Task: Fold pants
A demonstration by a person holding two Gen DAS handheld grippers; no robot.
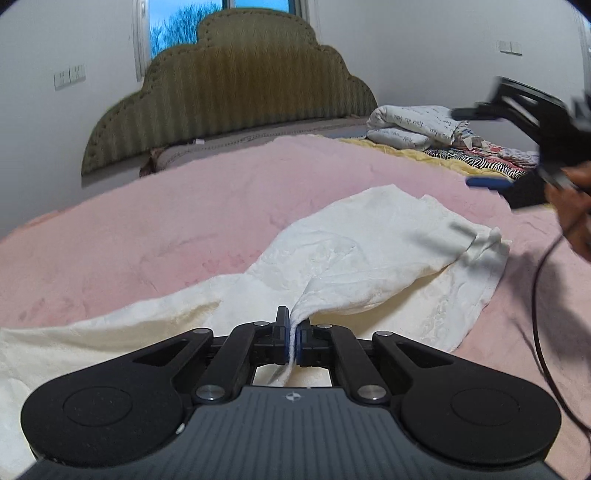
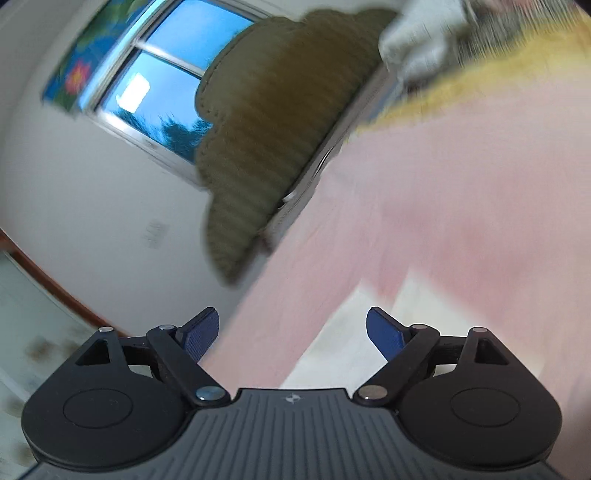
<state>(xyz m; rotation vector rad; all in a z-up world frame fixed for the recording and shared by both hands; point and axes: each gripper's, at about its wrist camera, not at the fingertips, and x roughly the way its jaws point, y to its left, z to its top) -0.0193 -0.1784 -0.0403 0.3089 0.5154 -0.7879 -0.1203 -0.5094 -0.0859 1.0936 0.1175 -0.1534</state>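
Cream white pants (image 1: 362, 258) lie spread on a pink blanket (image 1: 166, 221) on the bed. My left gripper (image 1: 293, 332) is shut on a pinched fold of the pants at the near edge, and the cloth rises into the jaws. My right gripper (image 2: 291, 328) is open and empty, held up in the air and tilted; it also shows in the left wrist view (image 1: 517, 147) at the far right above the bed. A corner of the pants (image 2: 332, 350) shows blurred below it.
An olive padded headboard (image 1: 236, 96) stands at the far side under a window (image 1: 177, 26). Folded white bedding (image 1: 417, 125) and zebra-print cloth (image 1: 476, 158) sit at the back right. A black cable (image 1: 543, 314) hangs at the right.
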